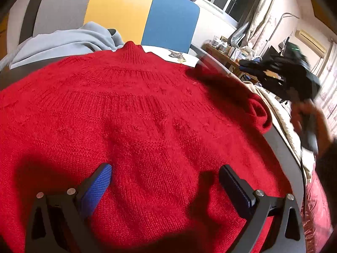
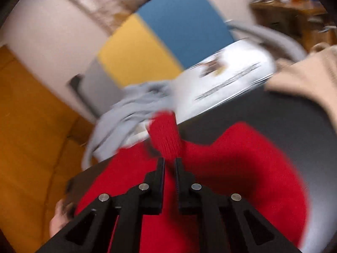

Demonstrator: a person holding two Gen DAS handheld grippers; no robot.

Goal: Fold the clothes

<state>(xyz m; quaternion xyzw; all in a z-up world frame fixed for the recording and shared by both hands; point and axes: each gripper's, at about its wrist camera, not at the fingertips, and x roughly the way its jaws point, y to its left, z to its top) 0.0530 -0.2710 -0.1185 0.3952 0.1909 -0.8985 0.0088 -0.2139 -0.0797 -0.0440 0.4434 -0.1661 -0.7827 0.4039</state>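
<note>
A red knitted sweater (image 1: 137, 113) lies spread on a dark table, collar (image 1: 131, 51) at the far side. My left gripper (image 1: 165, 174) is open and hovers low over the sweater's lower body, holding nothing. In the right wrist view, which is blurred by motion, my right gripper (image 2: 169, 162) is shut on the red sweater's ribbed sleeve cuff (image 2: 165, 136) and holds it lifted above the sweater's body (image 2: 231, 168). In the left wrist view the right gripper (image 1: 294, 82) shows blurred at the right, above the table edge.
A light grey-blue garment (image 1: 63, 42) lies beyond the collar. A white printed garment (image 2: 227, 80) lies next to it. A beige cloth (image 2: 311, 78) is at the right. A grey, yellow and blue panel (image 1: 130, 10) stands behind. The table edge (image 1: 282, 139) curves at the right.
</note>
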